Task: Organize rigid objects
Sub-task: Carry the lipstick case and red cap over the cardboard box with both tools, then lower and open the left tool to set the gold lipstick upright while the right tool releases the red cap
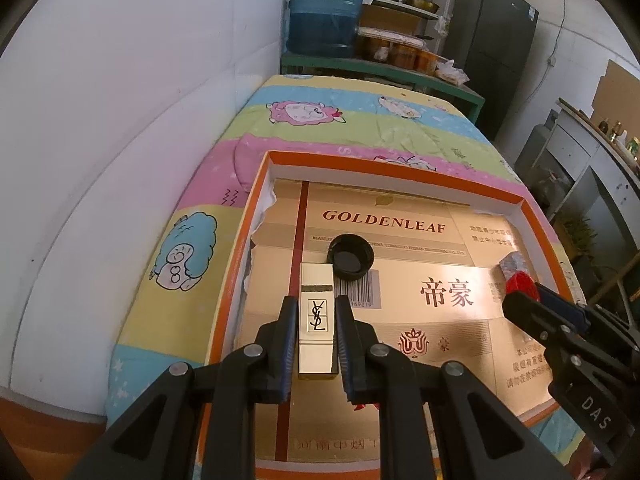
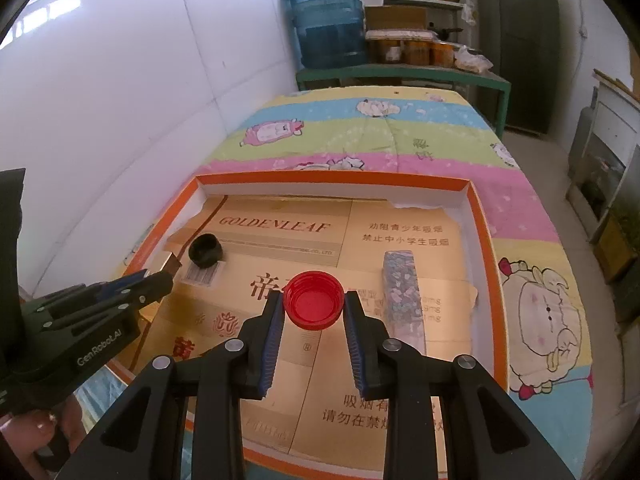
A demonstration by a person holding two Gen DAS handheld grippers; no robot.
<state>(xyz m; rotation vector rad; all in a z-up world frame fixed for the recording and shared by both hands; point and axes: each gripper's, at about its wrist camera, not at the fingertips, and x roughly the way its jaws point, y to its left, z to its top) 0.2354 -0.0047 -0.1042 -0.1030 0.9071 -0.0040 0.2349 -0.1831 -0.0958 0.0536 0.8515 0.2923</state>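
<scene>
An orange-rimmed box lined with gold card lies on the bed; it also shows in the right wrist view. My left gripper is shut on a gold lipstick case, holding it over the left part of the box. A black cap lies just beyond it, mouth up; it also shows in the right wrist view. My right gripper is shut on a red bottle cap, mouth up, over the box's middle. A speckled blue-grey block lies to its right.
The bed has a cartoon sheep sheet and stands against a white wall. A blue water jug and shelves with jars stand beyond the bed. A dark cabinet is at the back right.
</scene>
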